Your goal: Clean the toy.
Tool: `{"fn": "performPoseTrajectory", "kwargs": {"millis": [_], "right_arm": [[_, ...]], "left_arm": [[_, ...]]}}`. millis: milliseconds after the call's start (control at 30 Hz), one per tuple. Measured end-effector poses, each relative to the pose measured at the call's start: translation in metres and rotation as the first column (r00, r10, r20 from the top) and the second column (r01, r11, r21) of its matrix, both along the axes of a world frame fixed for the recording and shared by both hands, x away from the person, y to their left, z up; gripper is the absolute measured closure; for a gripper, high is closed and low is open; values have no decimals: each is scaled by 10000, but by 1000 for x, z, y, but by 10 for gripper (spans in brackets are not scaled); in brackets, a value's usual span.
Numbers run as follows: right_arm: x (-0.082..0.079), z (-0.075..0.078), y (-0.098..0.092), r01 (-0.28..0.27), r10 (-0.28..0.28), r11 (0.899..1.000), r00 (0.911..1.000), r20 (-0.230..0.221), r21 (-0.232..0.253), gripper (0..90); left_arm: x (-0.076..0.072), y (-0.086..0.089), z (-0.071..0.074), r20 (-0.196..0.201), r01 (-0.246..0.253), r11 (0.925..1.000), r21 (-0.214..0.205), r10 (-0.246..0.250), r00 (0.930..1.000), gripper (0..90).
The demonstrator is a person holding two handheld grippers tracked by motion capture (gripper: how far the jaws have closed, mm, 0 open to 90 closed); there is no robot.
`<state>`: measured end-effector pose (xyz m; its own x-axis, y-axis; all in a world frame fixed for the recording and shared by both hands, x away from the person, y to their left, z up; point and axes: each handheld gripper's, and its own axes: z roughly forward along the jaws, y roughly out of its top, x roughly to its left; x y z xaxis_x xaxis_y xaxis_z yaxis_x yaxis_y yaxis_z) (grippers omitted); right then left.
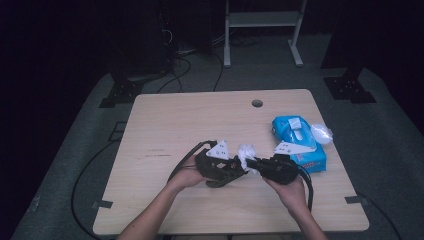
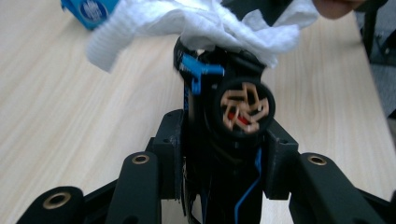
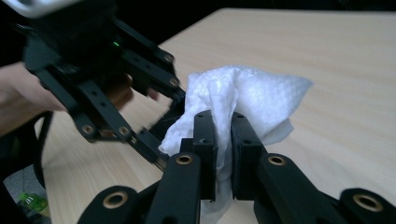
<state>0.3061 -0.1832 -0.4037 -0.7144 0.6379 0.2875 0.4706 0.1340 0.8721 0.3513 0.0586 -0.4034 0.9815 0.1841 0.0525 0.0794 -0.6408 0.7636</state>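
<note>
Where the two grippers meet over the near middle of the table (image 1: 165, 120), a crumpled white tissue (image 1: 246, 151) sits between them, raised off the wood. Right gripper (image 3: 223, 140): jaws drawn narrow and clamped on the tissue (image 3: 243, 93), which bulges up and out above the pads. Left gripper (image 2: 224, 140): jaws closed around a black cylindrical object (image 2: 243, 105) with tan and red parts showing in its round end and a small blue fitting on its side; what the object is cannot be told. In the left gripper view the tissue (image 2: 196, 23) drapes over the far end of this object. In the right gripper view the left gripper (image 3: 161, 123) stands just beside the tissue, touching its edge. High view: both hands hold the grippers tip to tip, left gripper (image 1: 235, 170) and right gripper (image 1: 255, 164). A blue tissue pack (image 1: 300, 145) lies at the table's right edge, well clear of the grippers, with a bit of clear wrap (image 1: 321, 133) at its far side.
</note>
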Motion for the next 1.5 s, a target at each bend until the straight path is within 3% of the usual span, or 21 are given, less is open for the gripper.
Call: {"fn": "performPoseTrajectory", "kwargs": {"millis": [100,200,400,567,767,1033,1167,1267,1367,1500], "right_arm": [[-1,12,7,-207,204,9997,9993,308,85,824],[-2,20,13,-295,303,9995,9975,634,-135,824],[-1,12,9,-8,24,9996,9987,517,-293,824],[1,5,3,178,-168,9993,9994,296,-338,823],[-4,15,11,-123,138,9997,9977,659,-225,824],[-2,0,-1,281,-276,9993,9994,216,-239,824],[-3,10,4,15,-14,10000,9987,517,-26,823],[-4,14,8,-66,80,9998,9976,691,-213,824],[-1,8,4,166,-141,9988,9983,568,-451,824],[0,-2,1,307,-298,9987,9993,206,-408,823]], "left_arm": [[-1,4,4,75,-6,9994,-357,9,10000,582],[-3,10,3,38,-44,9973,-736,47,10000,583],[-4,19,-2,-129,-125,9935,-1130,111,9999,584],[-5,19,-1,-65,-102,9940,-1086,95,9999,584],[-5,17,-1,-99,-96,9932,-1158,85,9999,584],[-4,19,-2,-89,-99,9927,-1200,89,9999,584],[-5,16,-2,-50,-18,9928,-1195,13,10000,584],[-5,18,-1,-53,-46,9917,-1282,40,10000,584],[-4,22,-2,-114,-104,9905,-1372,89,9999,584],[-4,21,-3,-122,-92,9909,-1342,77,9999,584]]}}
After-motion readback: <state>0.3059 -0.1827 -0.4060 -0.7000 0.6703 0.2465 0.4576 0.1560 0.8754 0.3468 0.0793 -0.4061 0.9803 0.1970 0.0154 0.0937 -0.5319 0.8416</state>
